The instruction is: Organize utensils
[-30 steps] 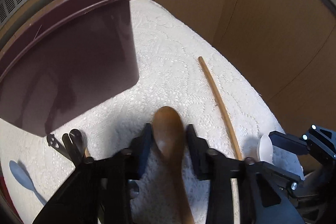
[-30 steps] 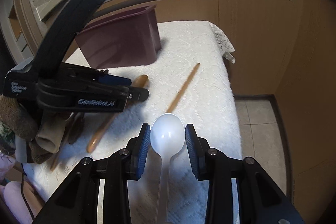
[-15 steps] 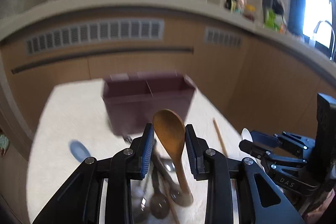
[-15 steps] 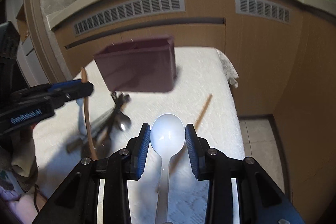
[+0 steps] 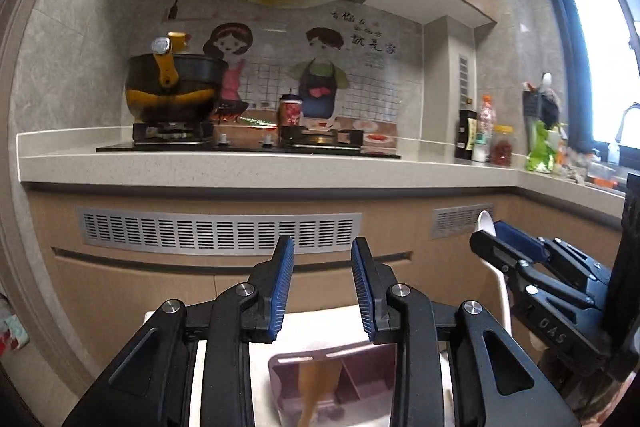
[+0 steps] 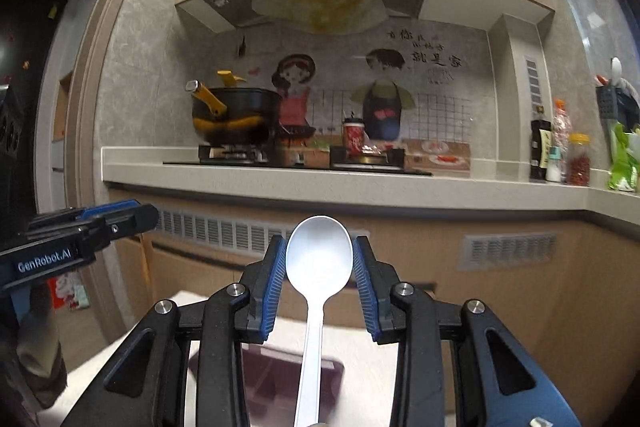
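Observation:
My left gripper (image 5: 322, 243) is held about level, and the gap between its blue pads is empty. Below it, a blurred brown wooden spoon (image 5: 318, 383) shows over the left compartment of the maroon bin (image 5: 280, 383); whether it touches the bin I cannot tell. My right gripper (image 6: 320, 241) is shut on the bowl of a white plastic spoon (image 6: 319, 259), whose handle runs back toward the camera above the bin (image 6: 332, 379). In the left wrist view, the right gripper (image 5: 486, 237) and its white spoon (image 5: 485, 223) are at the right. The left gripper (image 6: 136, 221) shows at the left of the right wrist view.
The bin stands on a table with a white cloth (image 6: 100, 367). Behind it are wooden cabinets with vent grilles (image 5: 218, 235), and a counter (image 5: 260, 171) with a stove and a black and yellow pot (image 5: 172, 87). Bottles (image 6: 560, 151) line the counter at the right.
Both grippers have risen and tipped from looking down at the table to about level. The wooden spoon's bowl has left the left pads and now shows below, over the bin. The white spoon stays gripped.

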Available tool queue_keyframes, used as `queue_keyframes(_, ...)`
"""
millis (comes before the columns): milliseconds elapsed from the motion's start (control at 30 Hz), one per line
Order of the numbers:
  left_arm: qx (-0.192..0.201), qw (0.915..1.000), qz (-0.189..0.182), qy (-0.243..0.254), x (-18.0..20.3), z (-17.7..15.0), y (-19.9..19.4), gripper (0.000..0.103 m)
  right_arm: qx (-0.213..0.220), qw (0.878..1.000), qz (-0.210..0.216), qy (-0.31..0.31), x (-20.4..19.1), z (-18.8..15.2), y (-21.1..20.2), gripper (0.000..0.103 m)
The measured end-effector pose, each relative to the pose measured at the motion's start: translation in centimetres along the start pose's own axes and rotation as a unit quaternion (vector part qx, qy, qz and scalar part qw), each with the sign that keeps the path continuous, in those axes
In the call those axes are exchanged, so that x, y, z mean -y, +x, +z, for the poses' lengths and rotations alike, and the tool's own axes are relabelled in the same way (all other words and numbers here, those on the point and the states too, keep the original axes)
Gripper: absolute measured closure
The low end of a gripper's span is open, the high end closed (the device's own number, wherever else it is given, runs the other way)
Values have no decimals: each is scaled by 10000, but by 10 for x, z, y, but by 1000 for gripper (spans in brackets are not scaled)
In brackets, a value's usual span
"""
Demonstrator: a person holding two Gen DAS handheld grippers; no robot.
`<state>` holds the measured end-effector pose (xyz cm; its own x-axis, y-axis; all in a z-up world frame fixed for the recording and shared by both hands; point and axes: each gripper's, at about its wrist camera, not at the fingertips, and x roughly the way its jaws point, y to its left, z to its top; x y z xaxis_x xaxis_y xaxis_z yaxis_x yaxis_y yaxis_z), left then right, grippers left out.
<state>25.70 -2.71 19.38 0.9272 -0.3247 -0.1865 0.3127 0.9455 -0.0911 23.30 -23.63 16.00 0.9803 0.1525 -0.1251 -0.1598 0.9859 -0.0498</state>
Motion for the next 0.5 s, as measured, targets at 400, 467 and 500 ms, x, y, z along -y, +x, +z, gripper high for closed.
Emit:
queue_keyframes(400, -1216, 9898, -729, 166, -12, -71, 59, 72, -817, 9965, 23, 195, 1, -46, 82, 71)
queue_keyframes(467, -1542, 9824, -971, 421, -1, -93, 64, 71, -868, 9961, 50, 172, 4, -51, 79, 71)
queue_keyframes(500, -1794, 9753, -1153, 573, 8, -107, 68, 71, -908, 9957, 48, 147, 5, -53, 76, 71)
